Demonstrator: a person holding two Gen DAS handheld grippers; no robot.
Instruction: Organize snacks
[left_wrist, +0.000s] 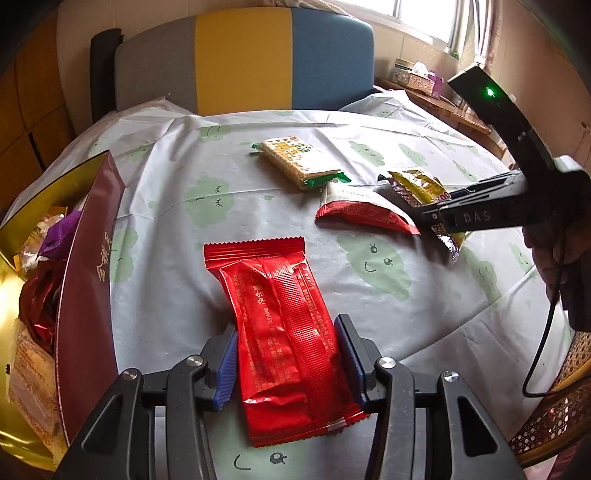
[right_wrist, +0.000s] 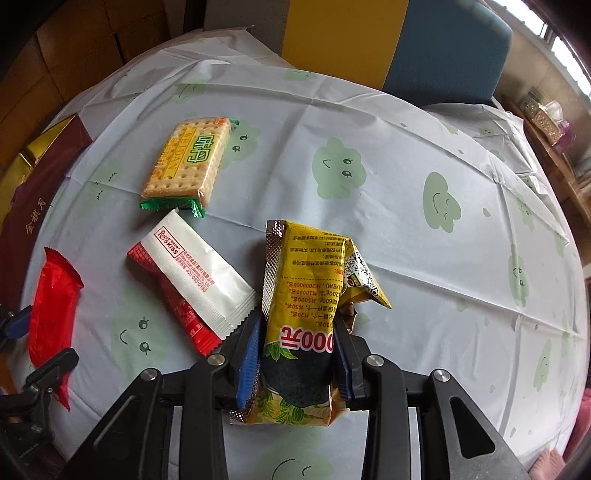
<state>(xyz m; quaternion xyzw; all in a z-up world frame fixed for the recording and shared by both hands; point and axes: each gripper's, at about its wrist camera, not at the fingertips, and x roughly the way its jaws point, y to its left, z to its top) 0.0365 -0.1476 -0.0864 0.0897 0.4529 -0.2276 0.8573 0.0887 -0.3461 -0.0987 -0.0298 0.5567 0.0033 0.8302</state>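
A red snack packet (left_wrist: 273, 295) lies on the cloud-print tablecloth (left_wrist: 406, 129), close to the box. My left gripper (left_wrist: 286, 328) is shut on it, its blue pads pressing the packet's two long sides. The same red packet (right_wrist: 51, 306) shows at the left edge of the right wrist view. To the right, a crumpled yellow snack packet (right_wrist: 306, 273) sits pinched between the pads of my right gripper (right_wrist: 297, 325), with its lower end hidden between the fingers. From the left wrist view, the right gripper (left_wrist: 430, 218) holds the yellow packet (left_wrist: 421, 188) beside a red-and-white packet.
A maroon box with a gold inside (left_wrist: 88, 258) stands at the left and holds several snacks. A cracker pack (right_wrist: 188, 158) and a red-and-white packet (right_wrist: 195, 277) lie mid-table. A striped chair back (left_wrist: 243, 55) is behind, and a wicker chair (left_wrist: 554, 406) at the right edge.
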